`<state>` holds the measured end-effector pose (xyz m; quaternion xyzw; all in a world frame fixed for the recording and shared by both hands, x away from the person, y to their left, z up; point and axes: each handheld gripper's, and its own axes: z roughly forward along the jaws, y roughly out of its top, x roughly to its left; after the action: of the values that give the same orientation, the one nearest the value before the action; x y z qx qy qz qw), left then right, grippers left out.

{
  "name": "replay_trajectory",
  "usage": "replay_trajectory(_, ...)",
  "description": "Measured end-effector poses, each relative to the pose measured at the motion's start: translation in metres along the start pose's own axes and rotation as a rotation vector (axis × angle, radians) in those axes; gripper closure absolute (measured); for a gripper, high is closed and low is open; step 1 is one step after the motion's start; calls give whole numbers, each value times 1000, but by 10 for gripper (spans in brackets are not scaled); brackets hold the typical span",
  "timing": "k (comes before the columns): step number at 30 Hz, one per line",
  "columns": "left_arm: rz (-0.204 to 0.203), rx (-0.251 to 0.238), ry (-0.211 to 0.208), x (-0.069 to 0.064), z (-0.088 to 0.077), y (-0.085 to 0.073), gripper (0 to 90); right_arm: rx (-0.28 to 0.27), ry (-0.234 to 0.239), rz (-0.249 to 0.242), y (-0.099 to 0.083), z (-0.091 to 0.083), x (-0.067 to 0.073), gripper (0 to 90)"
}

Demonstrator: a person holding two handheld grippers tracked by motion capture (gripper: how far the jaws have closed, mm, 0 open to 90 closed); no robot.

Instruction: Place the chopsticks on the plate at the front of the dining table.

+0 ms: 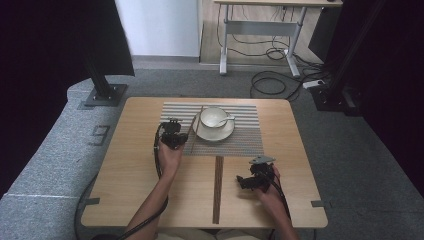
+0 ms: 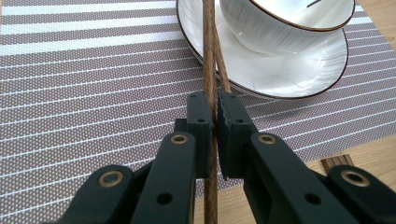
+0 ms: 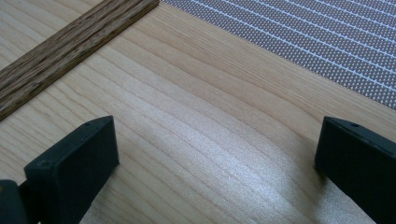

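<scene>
1. Left gripper (image 2: 212, 116) – the jaws are closed on a pair of brown wooden chopsticks (image 2: 210, 60); the two black pads press on the sticks from either side, with no visible gap.
2. Chopsticks – they run forward from the jaws over the striped placemat (image 2: 93, 93) and across the rim of the white saucer (image 2: 280, 74). The two sticks cross just ahead of the pads. Their near ends pass back under the gripper, over the wooden table (image 2: 373, 144).
3. Saucer – it lies on the placemat and carries a white bowl (image 2: 280, 23) with a dark rim line. In the high view a white spoon (image 1: 227, 119) rests in the bowl.
4. Right gripper (image 3: 215, 158) – the jaws stand wide apart, nothing between them. It sits low over bare table, near a dark wooden strip (image 3: 70, 46) inlaid in the tabletop.
5. Spacing – in the high view the left gripper (image 1: 172, 134) is at the placemat's left edge, just beside the saucer; the right gripper (image 1: 255, 177) is well apart, below the placemat.
</scene>
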<state>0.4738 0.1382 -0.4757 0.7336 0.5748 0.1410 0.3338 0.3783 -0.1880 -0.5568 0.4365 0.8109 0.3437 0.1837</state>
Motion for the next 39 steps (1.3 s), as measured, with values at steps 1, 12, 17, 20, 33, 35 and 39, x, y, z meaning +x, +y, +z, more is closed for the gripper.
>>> replay_trajectory(1,0,0,0,0,0,0,841,0,0,0,0,0,0,0)
replay_trajectory(12,-21,2,-2,1,4,5,841,0,1,-2,0,0,0,0)
replay_trajectory(17,-23,3,-4,1,5,7,841,0,0,0,0,0,0,0)
replay_trajectory(20,-33,5,-8,2,6,9,841,0,0,-1,0,0,0,0)
replay_trajectory(33,-48,10,-13,3,9,18,841,0,1,-2,0,0,0,0)
replay_trajectory(35,-49,10,-11,3,10,19,841,1,1,-2,0,0,0,0)
replay_trajectory(39,-52,13,-16,4,11,21,840,0,1,-2,0,0,0,0)
